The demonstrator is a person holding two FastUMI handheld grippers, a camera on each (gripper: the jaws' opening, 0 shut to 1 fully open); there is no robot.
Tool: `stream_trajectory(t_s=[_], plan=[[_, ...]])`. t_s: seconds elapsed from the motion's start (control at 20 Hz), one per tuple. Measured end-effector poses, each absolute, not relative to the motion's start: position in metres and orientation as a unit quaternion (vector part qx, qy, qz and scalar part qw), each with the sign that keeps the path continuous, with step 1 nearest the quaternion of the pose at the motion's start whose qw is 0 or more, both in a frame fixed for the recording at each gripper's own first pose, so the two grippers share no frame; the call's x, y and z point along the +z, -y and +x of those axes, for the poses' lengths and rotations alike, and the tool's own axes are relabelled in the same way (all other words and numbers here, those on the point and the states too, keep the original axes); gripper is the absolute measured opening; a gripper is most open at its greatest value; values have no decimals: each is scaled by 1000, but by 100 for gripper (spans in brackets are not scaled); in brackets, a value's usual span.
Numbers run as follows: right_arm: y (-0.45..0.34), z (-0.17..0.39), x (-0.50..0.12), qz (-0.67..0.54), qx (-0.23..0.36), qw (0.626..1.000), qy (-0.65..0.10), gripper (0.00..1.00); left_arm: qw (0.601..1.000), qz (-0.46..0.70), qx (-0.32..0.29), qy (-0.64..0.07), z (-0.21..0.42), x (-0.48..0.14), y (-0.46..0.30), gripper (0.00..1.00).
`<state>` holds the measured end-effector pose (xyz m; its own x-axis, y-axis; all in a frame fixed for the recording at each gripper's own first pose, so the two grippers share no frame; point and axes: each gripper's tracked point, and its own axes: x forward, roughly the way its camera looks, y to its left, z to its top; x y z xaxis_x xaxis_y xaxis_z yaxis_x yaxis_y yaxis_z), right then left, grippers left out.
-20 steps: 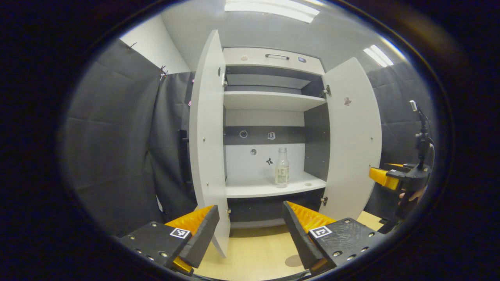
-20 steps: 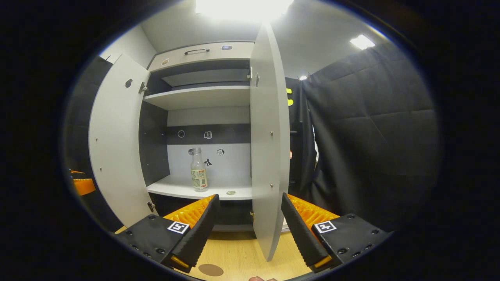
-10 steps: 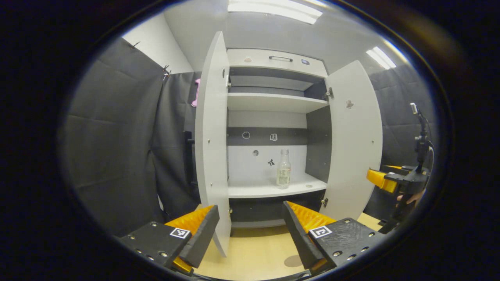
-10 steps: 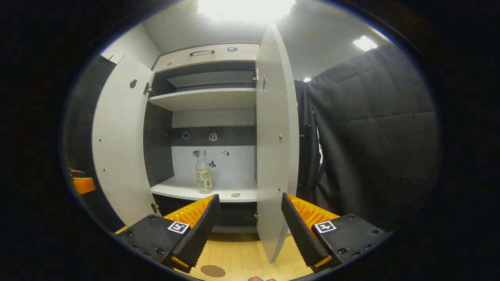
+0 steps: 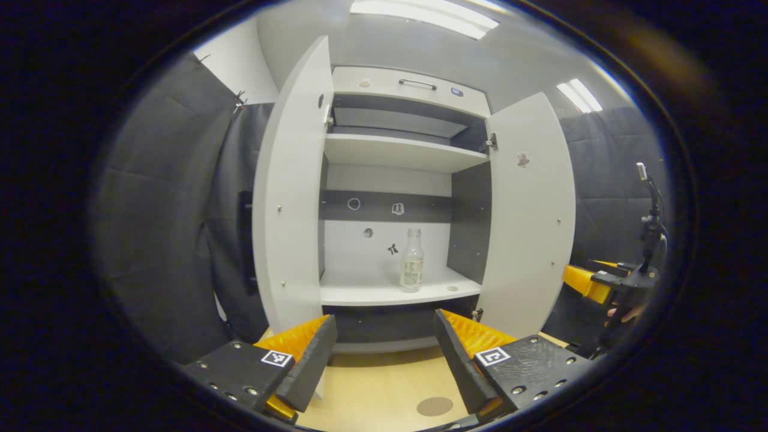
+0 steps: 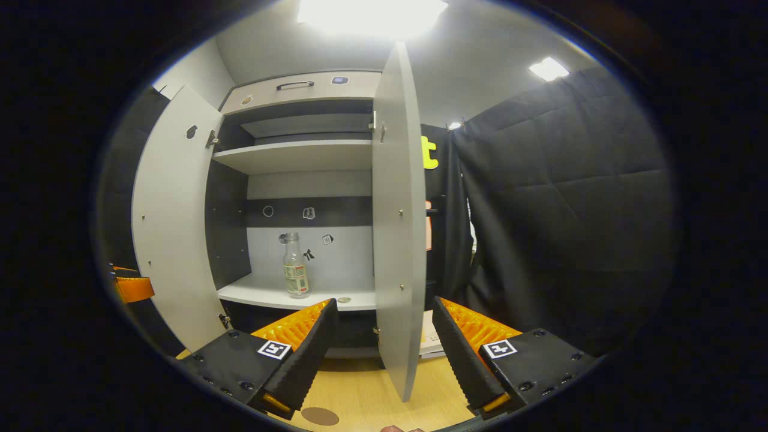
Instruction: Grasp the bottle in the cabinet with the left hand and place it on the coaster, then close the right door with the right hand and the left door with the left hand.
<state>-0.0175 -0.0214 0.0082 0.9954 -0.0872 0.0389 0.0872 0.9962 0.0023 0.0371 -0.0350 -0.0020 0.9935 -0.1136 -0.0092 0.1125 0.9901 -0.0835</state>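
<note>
— On the lower shelf [image 5: 384,294] of the cabinet [image 5: 408,90] we see the bottle [image 5: 411,260] standing upright, both doors swung wide. Agreed?

— Agreed. From the right gripper view the bottle [image 6: 296,266] stands left of a small round thing [image 6: 344,299] on the shelf, perhaps a cap; we cannot tell.

— Our left hand-held gripper [image 5: 384,354] is spread wide, holding nothing, well short of the shelf.

— Our right hand-held gripper [image 6: 382,354] is spread too, its fingers either side of the right door [image 6: 396,240] edge, apart from it.

— And the coaster [image 5: 435,406] lies bare on the tabletop [image 5: 384,390] beneath us, the left door [image 5: 291,198] just beside.
</note>
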Motion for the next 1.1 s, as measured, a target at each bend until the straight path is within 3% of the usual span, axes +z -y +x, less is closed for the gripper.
stream_trajectory(t_s=[0.1, 0.4, 0.6, 0.65, 1.1], plan=[[46, -25, 9, 3, -78, 997, 18, 96, 996, -42, -75, -6, 59, 1, 51, 94], [100, -28, 2, 23, -149, 989, 8, 100, 994, -37, -106, -6, 143, 18, 78, 94], [127, -16, 4, 15, -169, 985, 12, 96, 994, -24, -103, 5, 190, 31, 82, 94], [133, -11, 4, 17, -171, 985, 10, 100, 995, -22, -101, 7, 201, 34, 83, 94], [180, 25, -4, 28, -176, 984, 4, 100, 997, -13, -81, 11, 289, 52, 91, 94]])
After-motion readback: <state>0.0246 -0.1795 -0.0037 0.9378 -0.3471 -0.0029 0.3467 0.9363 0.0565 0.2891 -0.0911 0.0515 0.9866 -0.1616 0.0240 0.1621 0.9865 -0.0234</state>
